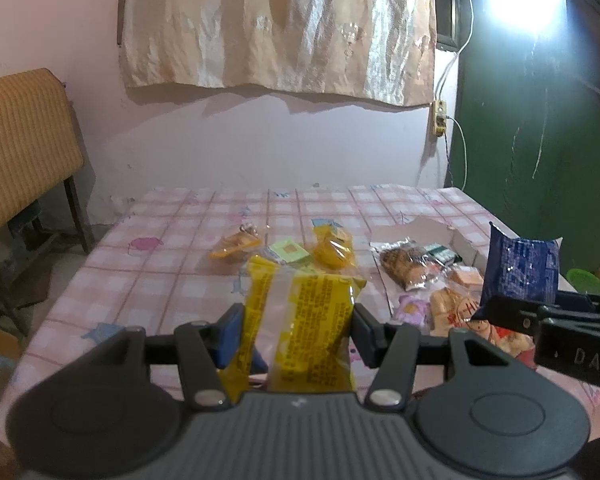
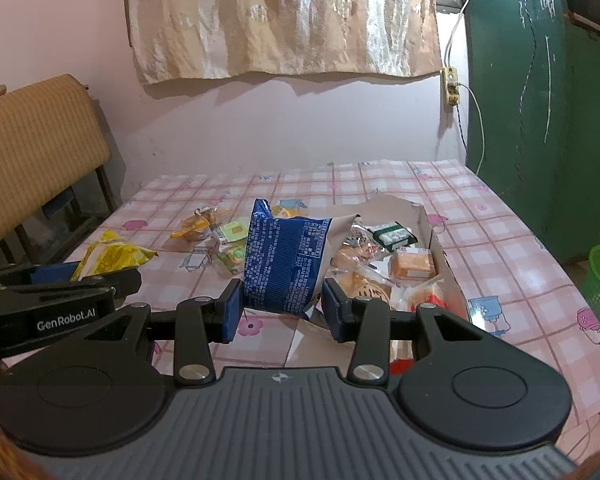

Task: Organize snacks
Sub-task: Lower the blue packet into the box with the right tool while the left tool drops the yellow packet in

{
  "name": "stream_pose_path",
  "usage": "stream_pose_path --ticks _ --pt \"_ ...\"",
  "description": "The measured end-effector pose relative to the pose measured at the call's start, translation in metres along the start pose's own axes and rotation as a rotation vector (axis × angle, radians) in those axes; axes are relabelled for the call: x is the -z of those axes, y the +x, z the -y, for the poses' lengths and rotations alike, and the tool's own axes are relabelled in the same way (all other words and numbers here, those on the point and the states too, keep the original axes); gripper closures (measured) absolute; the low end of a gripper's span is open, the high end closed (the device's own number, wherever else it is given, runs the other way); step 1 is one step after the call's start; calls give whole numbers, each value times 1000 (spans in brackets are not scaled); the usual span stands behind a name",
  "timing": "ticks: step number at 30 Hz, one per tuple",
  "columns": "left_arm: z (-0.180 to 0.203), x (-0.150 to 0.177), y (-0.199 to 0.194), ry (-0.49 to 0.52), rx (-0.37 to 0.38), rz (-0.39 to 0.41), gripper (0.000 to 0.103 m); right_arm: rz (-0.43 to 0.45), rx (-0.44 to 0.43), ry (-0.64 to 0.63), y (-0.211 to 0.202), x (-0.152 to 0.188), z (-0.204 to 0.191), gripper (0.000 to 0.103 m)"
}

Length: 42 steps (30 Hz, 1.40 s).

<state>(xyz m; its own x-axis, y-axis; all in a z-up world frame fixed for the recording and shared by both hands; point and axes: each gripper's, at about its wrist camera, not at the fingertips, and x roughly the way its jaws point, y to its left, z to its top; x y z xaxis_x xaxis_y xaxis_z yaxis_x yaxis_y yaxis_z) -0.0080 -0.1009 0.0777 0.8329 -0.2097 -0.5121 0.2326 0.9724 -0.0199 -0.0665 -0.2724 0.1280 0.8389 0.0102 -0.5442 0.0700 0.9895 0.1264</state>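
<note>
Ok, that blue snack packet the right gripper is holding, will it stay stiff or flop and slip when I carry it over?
The blue packet looks puffy and crinkled, so it is probably light and soft rather than stiff. Its glossy film may slip a little. The right gripper pinches only its lower part, so the tall top could sway or fold when carried.

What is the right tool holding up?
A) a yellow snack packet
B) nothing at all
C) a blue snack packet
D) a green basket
C: in the right wrist view, the right tool is pinching the blue snack packet between its pads, lifted above the cardboard box of snacks; the yellow snack packet is in the left tool instead.
</note>
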Motion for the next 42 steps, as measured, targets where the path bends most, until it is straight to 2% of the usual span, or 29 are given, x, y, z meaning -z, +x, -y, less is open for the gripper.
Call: stream_pose_path --ticks 8,16,30,42 --pt "5 6 4 0 15 -24 47 -20 18 11 3 6 5 52" --pt "20 -1 8 25 46 -11 47 -13 48 30 1 4 13 52" --pt "72 -41 39 54 136 29 47 24 137 24 7 -18 49 52" --pt "103 -71 79 75 135 40 47 38 150 17 47 -52 85 52"
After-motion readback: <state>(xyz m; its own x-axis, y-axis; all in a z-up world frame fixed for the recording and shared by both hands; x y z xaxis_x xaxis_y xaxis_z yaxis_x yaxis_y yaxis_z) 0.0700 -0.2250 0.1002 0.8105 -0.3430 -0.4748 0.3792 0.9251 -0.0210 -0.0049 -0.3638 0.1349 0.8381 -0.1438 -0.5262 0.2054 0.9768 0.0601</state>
